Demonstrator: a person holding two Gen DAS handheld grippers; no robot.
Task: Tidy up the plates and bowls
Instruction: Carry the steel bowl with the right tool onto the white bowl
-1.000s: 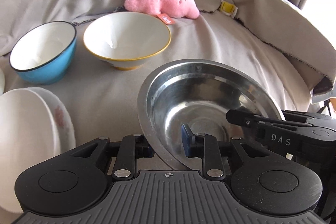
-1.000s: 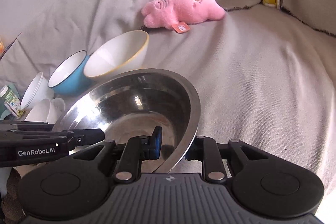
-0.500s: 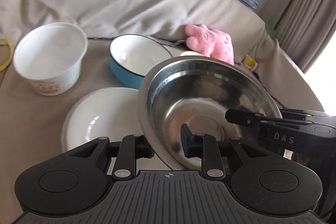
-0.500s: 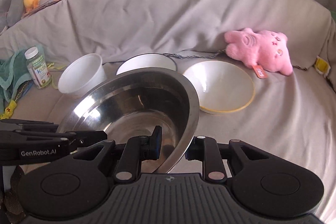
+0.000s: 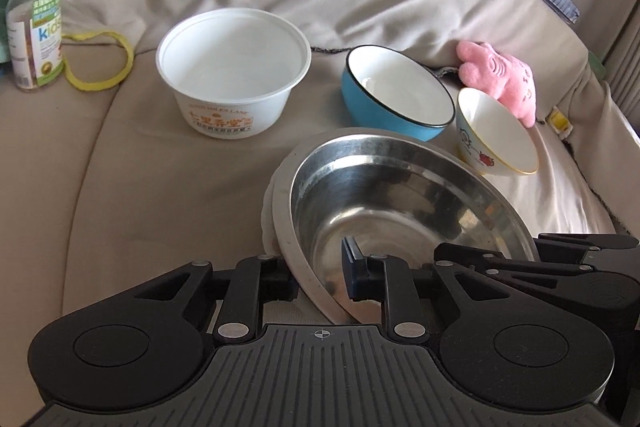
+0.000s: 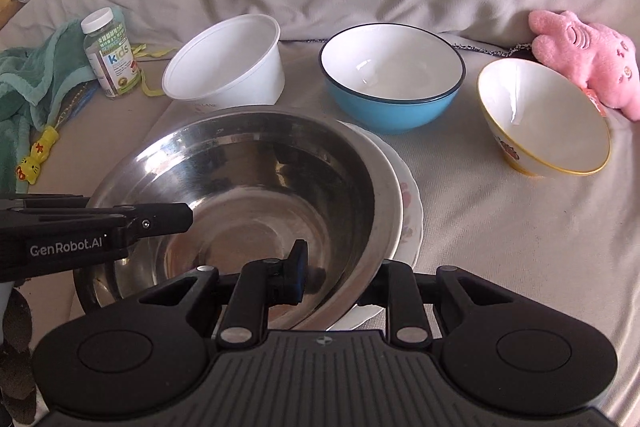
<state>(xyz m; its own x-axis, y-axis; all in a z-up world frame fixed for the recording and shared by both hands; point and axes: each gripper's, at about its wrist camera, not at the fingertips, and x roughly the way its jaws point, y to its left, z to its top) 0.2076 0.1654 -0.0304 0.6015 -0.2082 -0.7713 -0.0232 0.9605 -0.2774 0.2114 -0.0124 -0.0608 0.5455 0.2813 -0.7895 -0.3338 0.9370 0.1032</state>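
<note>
A steel bowl (image 5: 400,195) (image 6: 248,187) hangs low over a white flowered plate (image 6: 408,203) (image 5: 267,215) on the cloth-covered sofa; I cannot tell if they touch. My left gripper (image 5: 320,275) has the bowl's near-left rim between its fingers, one pad inside and one outside, and its jaws are closing on it. My right gripper (image 6: 336,279) is shut on the near-right rim in the same way. Behind stand a white plastic tub (image 5: 234,67) (image 6: 228,67), a blue bowl (image 5: 396,95) (image 6: 392,75) and a tilted yellow-rimmed bowl (image 5: 496,131) (image 6: 548,123).
A pink plush toy (image 6: 584,55) lies at the back right against the sofa's backrest. At the left are a vitamin bottle (image 6: 110,55), a green cloth (image 6: 32,87) and a yellow band (image 5: 100,63). Bare sofa cover (image 6: 500,247) lies right of the plate.
Both grippers carried the steel bowl leftward across the sofa, from in front of the plush toy to over the white plate. The tub and the bottle came into view.
</note>
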